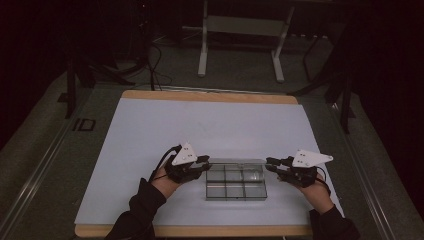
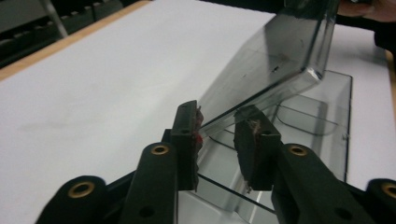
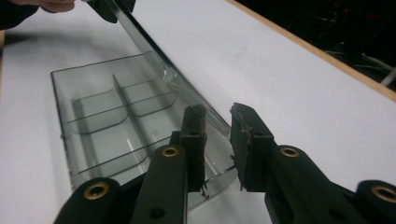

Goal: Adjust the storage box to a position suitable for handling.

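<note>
A: The organiser box (image 1: 236, 183): what does it look like?

B: Clear, smoke-tinted plastic, shallow and rectangular; thin walls split the tray into small compartments, six by the high view, some with rounded corners; I can see nothing lying in them.

A: And its lid (image 2: 271, 70)?

B: One clear flat panel with a shallow rim and rounded corners, faintly scratched; it is raised and tilted up over the tray's far long side, as the high view has it.

A: Where does the box sit?

B: On the white sheet (image 1: 150, 135) that covers the bench (image 1: 210, 96), toward the person's edge of that sheet and a little right of its middle; the sheet around the box is bare.

A: The left tool (image 2: 219, 133)?

B: At the box's left end; its jaws stand either side of the lid's edge; the left pad meets the plastic; whether the other presses on it I cannot tell.

A: The right tool (image 3: 218, 135)?

B: At the box's right end; its jaws straddle the lid's edge there, with a visible gap beside the plastic, so apart rather than clamped.

A: Beyond the box?

B: Past the bench's far wooden edge, a pale metal stand (image 1: 240, 35) on a dark floor.
</note>
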